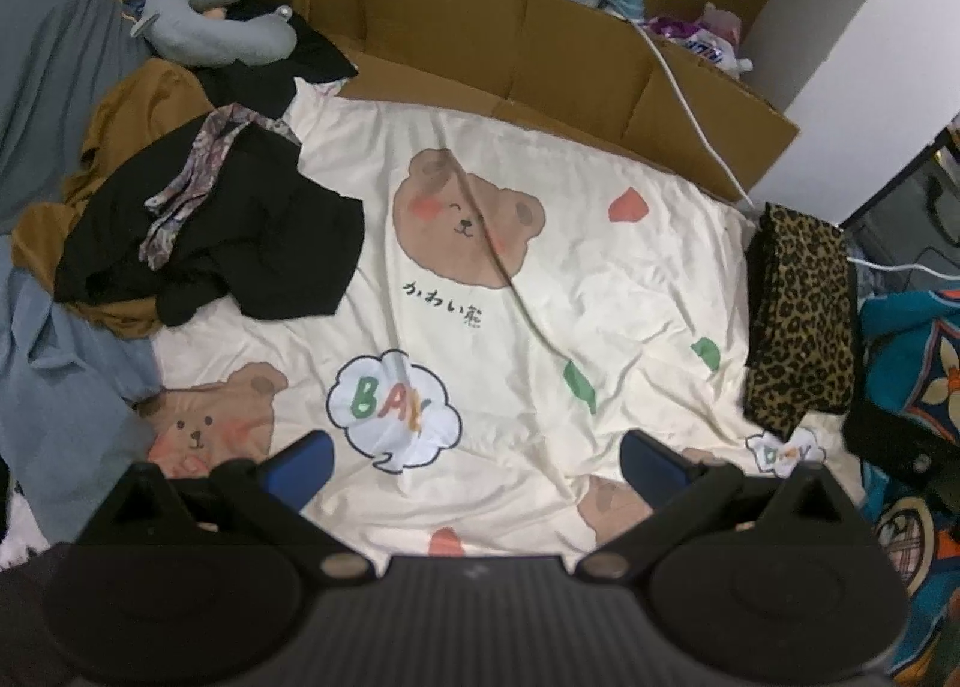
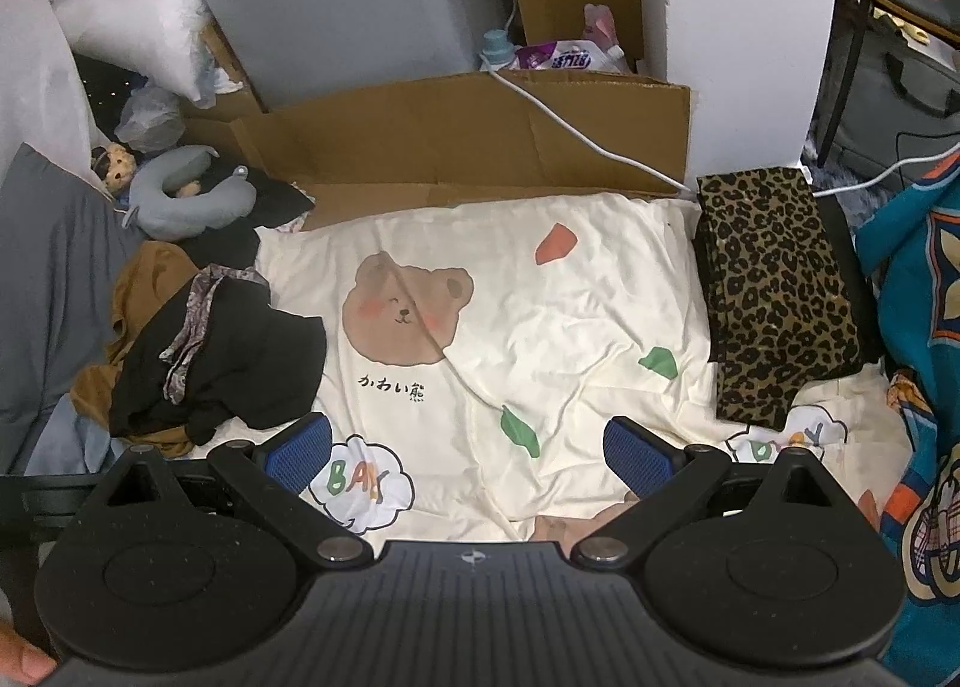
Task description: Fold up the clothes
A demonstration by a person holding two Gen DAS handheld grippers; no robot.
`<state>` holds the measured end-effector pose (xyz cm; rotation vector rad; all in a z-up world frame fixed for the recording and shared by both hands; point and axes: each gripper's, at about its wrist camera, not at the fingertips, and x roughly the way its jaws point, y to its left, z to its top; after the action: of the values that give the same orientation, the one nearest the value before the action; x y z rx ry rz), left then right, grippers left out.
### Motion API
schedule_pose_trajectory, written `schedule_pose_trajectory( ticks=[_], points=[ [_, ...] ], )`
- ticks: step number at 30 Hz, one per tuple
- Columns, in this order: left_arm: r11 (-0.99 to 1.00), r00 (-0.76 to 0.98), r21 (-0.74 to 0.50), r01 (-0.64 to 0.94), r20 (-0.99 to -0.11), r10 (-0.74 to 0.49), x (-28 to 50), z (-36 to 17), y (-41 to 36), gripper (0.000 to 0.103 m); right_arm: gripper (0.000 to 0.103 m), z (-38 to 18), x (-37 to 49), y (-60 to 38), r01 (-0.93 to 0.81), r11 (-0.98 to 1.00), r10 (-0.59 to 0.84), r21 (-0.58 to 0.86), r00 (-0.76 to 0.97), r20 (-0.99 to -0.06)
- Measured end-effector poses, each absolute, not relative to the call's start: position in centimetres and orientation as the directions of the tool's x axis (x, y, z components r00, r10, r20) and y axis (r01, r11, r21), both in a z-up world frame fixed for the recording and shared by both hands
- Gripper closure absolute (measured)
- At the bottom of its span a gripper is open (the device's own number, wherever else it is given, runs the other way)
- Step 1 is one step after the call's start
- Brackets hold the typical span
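Observation:
A heap of unfolded clothes lies at the left of the bed: a black garment (image 1: 222, 243) (image 2: 234, 363) with a patterned strip, on a brown one (image 1: 126, 117) (image 2: 144, 279). A folded leopard-print garment (image 1: 801, 321) (image 2: 774, 291) lies at the right edge. A light blue garment (image 1: 54, 387) lies at the near left. My left gripper (image 1: 477, 468) is open and empty above the cream bear-print sheet (image 1: 600, 279). My right gripper (image 2: 468, 456) is open and empty above the same sheet (image 2: 570, 315). Both are well apart from the clothes.
Flattened cardboard (image 1: 510, 45) (image 2: 456, 135) stands behind the bed with a white cable (image 1: 690, 105) over it. A grey neck pillow (image 1: 210, 27) (image 2: 192, 201) and a doll lie at the back left. A teal patterned cloth (image 1: 912, 375) (image 2: 918, 327) lies at the right.

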<state>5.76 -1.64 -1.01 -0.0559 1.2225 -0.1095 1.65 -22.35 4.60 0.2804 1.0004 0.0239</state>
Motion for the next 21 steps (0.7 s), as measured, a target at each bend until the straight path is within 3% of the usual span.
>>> schedule_pose_trajectory(
  ticks=[21],
  points=[
    [0.995,0.357,-0.060,0.075,-0.930,-0.083,5.46,-0.94,-2.76,0.001,0.003,4.83,1.44,-22.18,0.098,0.969,0.139,0.226,0.541,-0.829]
  ],
)
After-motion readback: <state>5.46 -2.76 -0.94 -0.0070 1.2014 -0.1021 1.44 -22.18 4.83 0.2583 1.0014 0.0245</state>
